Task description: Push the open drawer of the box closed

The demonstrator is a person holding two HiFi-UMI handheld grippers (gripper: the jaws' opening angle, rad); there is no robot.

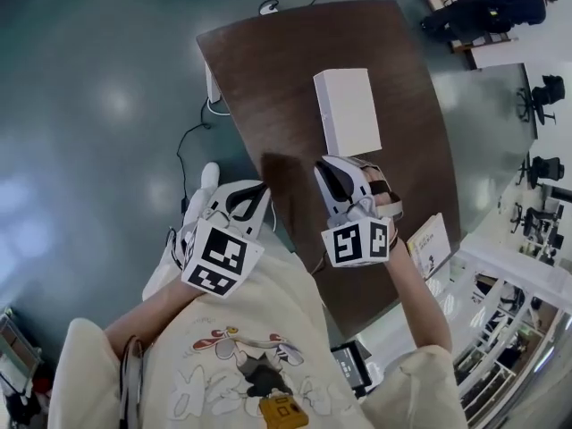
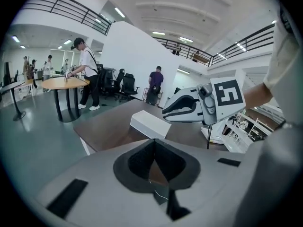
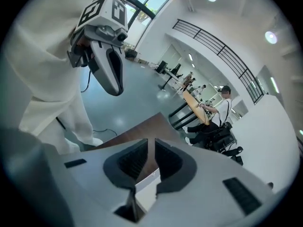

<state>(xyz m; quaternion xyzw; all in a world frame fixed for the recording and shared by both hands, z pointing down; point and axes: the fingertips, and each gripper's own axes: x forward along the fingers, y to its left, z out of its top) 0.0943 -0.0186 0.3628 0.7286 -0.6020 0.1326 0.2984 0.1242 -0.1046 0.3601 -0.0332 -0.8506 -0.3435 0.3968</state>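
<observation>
From the head view, the box [image 1: 347, 110] lies flat on the table [image 1: 268, 79], with its long side pointing away from you. Your right claw [image 1: 332, 164] is just at the near end of the box, but this view does not show if they touch. It also does not show how the claws stand. The right gripper view does: the two jaws are almost together with a thin gap between them, and nothing is in the gap. A bit of the white box shows just under them. The left gripper view shows your left claw [image 2: 152, 143] closed, with its tips meeting and nothing held. From there the box looks like a plain white block beyond the claw, with your right claw up beside it. You cannot pick out the drawer in any view. In the head view, your left claw is to the left of the box and nearer to you, close to the left edge of the table. There is a lot of bare table to the left of the box and less to its right. Past the far end of the box there is more bare table. Some papers [image 1: 429, 244] lie nearer to you than the box, by the right edge. A cable [image 1: 183, 146] lies on the floor [image 1: 89, 105], well to the left of the box.
</observation>
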